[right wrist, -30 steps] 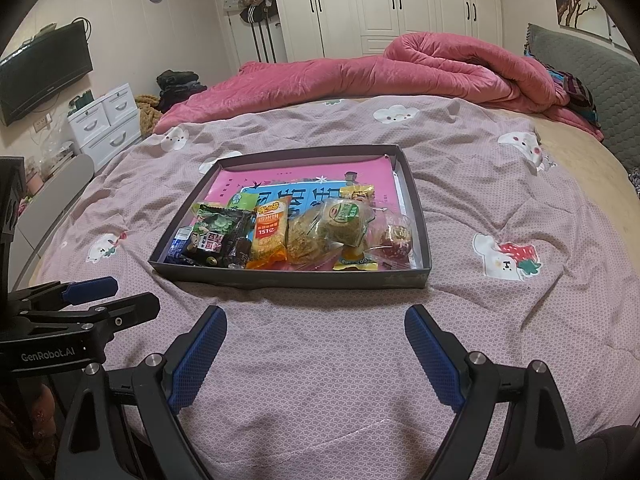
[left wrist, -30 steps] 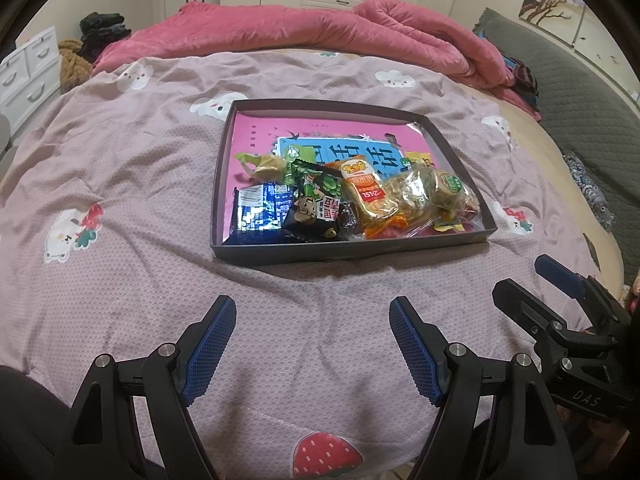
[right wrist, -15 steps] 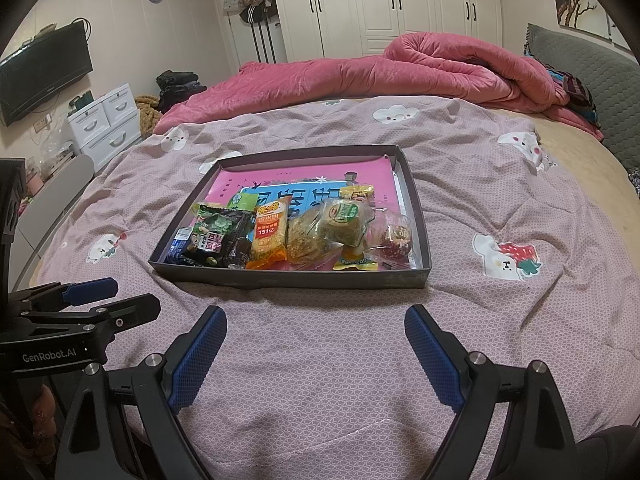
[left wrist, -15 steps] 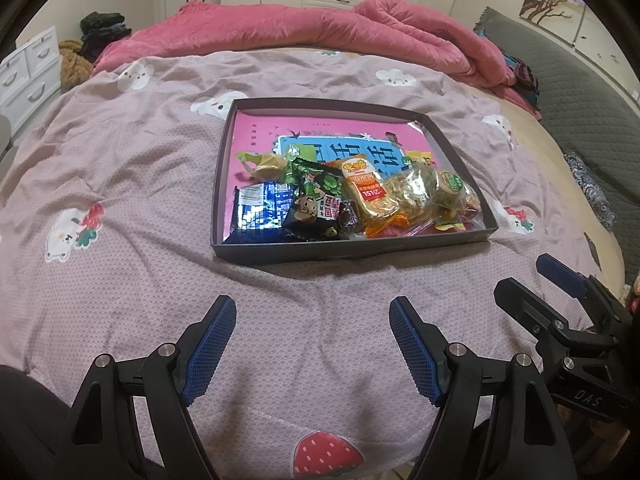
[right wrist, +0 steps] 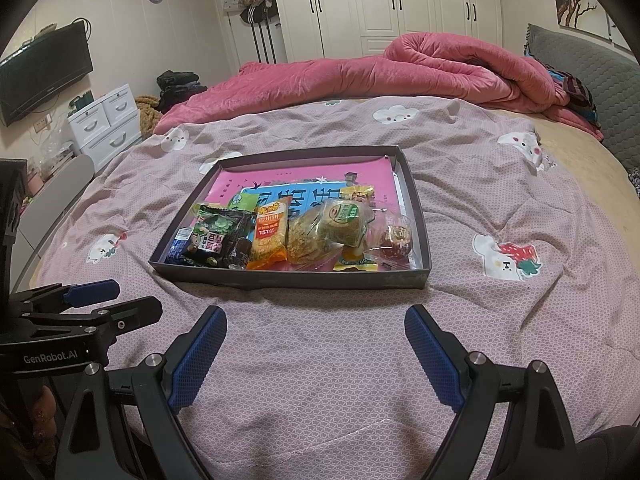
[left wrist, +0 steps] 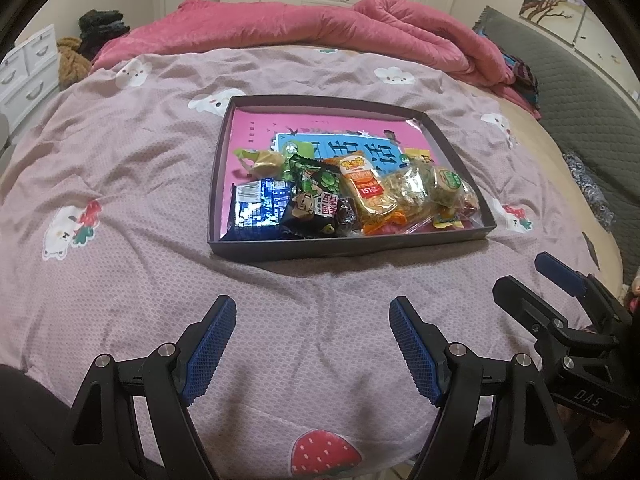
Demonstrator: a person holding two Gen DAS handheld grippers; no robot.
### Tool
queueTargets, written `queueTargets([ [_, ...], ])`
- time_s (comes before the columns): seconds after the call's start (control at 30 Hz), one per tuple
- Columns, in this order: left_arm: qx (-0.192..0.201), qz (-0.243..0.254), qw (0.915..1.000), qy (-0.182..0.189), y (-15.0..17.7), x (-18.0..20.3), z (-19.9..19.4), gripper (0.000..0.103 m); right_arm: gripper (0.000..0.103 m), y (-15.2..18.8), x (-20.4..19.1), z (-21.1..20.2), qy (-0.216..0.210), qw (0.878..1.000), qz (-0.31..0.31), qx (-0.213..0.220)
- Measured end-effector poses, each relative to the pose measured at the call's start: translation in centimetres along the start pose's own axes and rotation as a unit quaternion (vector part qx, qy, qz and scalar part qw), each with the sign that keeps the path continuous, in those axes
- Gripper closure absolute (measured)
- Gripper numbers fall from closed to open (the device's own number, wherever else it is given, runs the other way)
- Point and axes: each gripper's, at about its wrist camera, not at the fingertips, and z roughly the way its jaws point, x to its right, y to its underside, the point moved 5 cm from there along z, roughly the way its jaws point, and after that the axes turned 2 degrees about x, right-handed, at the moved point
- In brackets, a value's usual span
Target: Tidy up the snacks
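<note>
All snacks [left wrist: 344, 200] sit bunched in the box [left wrist: 348, 246] on the bed, w/ none loose on the sheet. Left gripper [left wrist: 312, 344] & right gripper [right wrist: 316, 350] hover released, empty; task looks about done.

A shallow dark cardboard tray [left wrist: 348, 247] lies on the mauve cartoon-print bedsheet [left wrist: 120, 184], with a rumpled pink quilt [left wrist: 304, 28] behind it. Inside, a pink-and-blue picture book [left wrist: 320, 136] lies flat under a row of packets along the near wall: a blue foil packet [left wrist: 258, 210] leftmost, a black-and-green snack bag [left wrist: 316, 204] beside it, then an orange wrapped cake [left wrist: 366, 190].
</note>
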Motion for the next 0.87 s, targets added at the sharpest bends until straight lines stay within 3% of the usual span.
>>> queueTargets([
  [0.63, -0.004, -0.008, 1.0000, -0.001, -0.3, -0.2, 0.5, 0.023, 0.012, 0.0, 0.2, 0.8, -0.003, 1.000, 0.004, -0.001],
  [0.87, 0.019, -0.033, 0.9991, -0.017, -2.0, -3.5, 0.9, 0.023, 0.010, -1.0, 2.8, 2.2, -0.008, 0.999, 0.054, 0.004],
])
